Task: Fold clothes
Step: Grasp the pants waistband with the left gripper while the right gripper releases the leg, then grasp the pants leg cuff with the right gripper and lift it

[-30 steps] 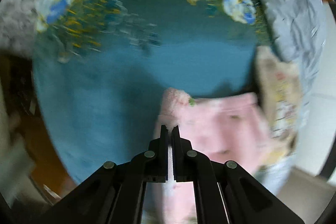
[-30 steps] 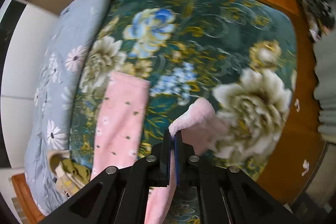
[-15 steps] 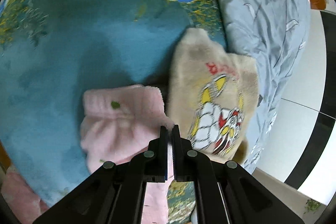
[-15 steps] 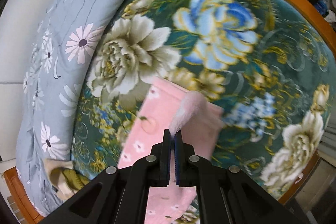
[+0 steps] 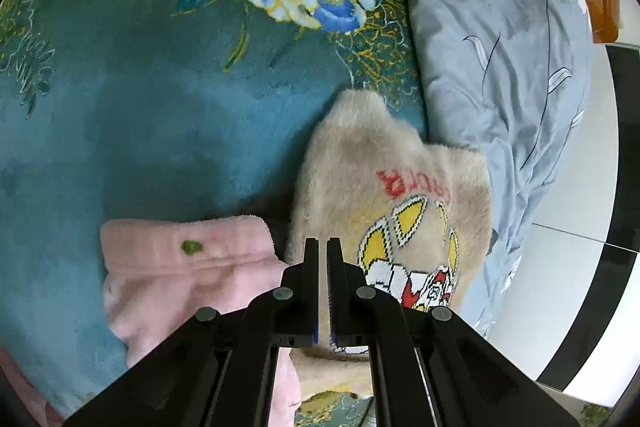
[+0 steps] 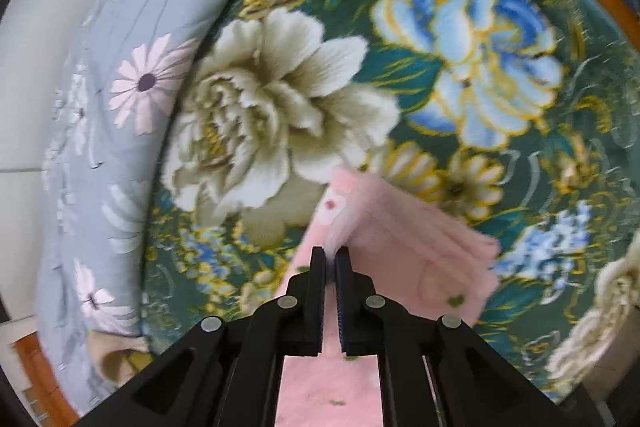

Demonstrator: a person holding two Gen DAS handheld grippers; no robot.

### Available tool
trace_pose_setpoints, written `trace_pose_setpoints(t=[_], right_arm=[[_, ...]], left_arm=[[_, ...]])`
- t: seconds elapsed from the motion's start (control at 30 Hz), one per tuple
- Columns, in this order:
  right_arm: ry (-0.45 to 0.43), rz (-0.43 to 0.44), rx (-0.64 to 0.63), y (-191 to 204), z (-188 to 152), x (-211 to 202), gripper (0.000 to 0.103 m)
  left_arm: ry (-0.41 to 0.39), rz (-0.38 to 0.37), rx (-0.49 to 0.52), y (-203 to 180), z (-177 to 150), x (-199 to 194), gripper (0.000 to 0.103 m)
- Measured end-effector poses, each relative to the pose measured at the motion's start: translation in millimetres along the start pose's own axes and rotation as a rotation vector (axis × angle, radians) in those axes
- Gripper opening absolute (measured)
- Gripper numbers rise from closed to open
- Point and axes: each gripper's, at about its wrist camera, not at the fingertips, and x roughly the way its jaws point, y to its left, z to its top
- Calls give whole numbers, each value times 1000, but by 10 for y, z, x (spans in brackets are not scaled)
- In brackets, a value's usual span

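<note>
1. The left hand-held gripper point(image 5: 323, 247) is sitting with its jaws almost closed, and I cannot tell if it is pinching anything.
2. The soft pink fluffy garment point(image 5: 188, 271) is lying on the dark green flowered bed blanket point(image 5: 160, 99), left of the gripper.
3. A beige fuzzy garment with a cartoon picture point(image 5: 396, 195) is lying just right of it, touching a pale blue flowered quilt point(image 5: 500, 47).
4. The right hand-held gripper point(image 6: 329, 259) is pinching a fold of the pink garment point(image 6: 420, 251).
</note>
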Motion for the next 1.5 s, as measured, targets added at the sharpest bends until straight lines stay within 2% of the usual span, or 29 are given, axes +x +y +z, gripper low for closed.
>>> trace_pose_setpoints(t=[0.03, 0.07, 0.1, 0.2, 0.27, 0.43, 0.57, 0.7, 0.8, 1.03, 1.23, 1.33, 1.37, 1.43, 1.47, 1.5], right_arm=[[2, 28, -2, -13, -7, -8, 27], [-8, 58, -7, -34, -18, -56, 41], [-26, 89, -15, -62, -31, -123, 43], [-86, 141, -37, -251, -67, -393, 43], [-103, 119, -22, -467, -101, -539, 43], [-96, 81, 39, -1173, -355, -848, 43], [-104, 114, 55, -1508, -593, -1046, 43], [-96, 142, 40, -1689, -669, -1029, 43], [-47, 217, 22, -1783, -623, -783, 42], [138, 269, 16, -1826, -307, 65, 42], [205, 345, 62, -1748, -100, 460, 42], [228, 362, 56, -1644, -67, 554, 43], [227, 352, 39, -1590, -66, 562, 41], [228, 340, 19, -1495, -72, 580, 28], [230, 336, 16, -1458, -68, 581, 13], [228, 333, 5, -1423, -52, 558, 10]], left_arm=[[5, -4, -3, 1, -23, -17, 3], [10, -14, -4, 5, -55, -42, 3], [16, -19, 8, 1, -100, -74, 3], [42, -21, 97, -6, -323, -195, 7], [62, -18, 167, 4, -511, -286, 14], [111, 73, 464, -38, -1128, -372, 19], [153, 116, 630, -136, -1649, -292, 22], [227, 163, 786, -157, -2287, -191, 28], [263, 230, 862, -72, -2771, -167, 28], [262, 272, 759, 345, -3439, -261, 34], [257, 308, 658, 708, -3984, -341, 34], [243, 339, 657, 749, -4130, -389, 34], [239, 348, 659, 749, -4159, -397, 34], [236, 363, 666, 721, -4210, -390, 34], [238, 368, 673, 704, -4240, -378, 34], [243, 371, 680, 685, -4272, -359, 34]])
